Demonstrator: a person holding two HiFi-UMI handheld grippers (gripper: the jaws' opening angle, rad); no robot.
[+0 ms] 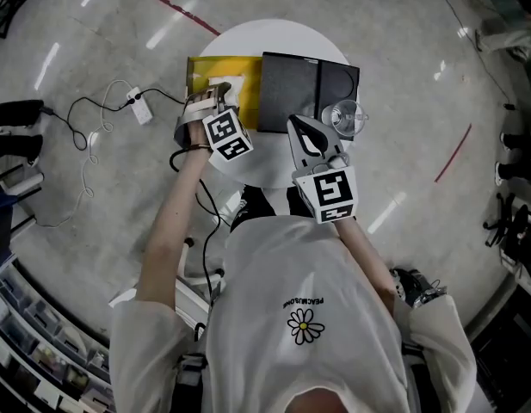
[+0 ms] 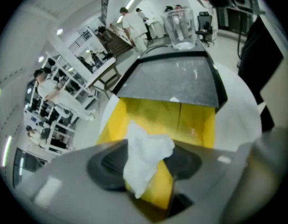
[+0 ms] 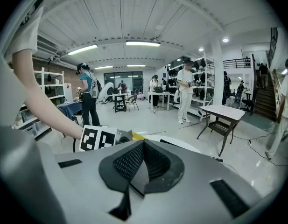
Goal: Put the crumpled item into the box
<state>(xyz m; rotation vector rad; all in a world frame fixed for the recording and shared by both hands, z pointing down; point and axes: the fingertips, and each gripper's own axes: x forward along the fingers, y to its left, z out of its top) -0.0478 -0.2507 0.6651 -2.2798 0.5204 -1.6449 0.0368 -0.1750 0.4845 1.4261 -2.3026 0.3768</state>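
Note:
A crumpled white paper sits between the jaws of my left gripper, right over the yellow box. The jaws stand apart, and yellow shows in the gap beside the paper, so the pads do not press on it. In the head view the left gripper hovers over the left part of the yellow box, whose black lid lies open to the right. My right gripper hangs near the table's front, shut and empty, its pads together.
The box rests on a small round white table. A clear plastic cup stands on the black lid's right side. A power strip with cables lies on the floor at left. People and tables stand far behind.

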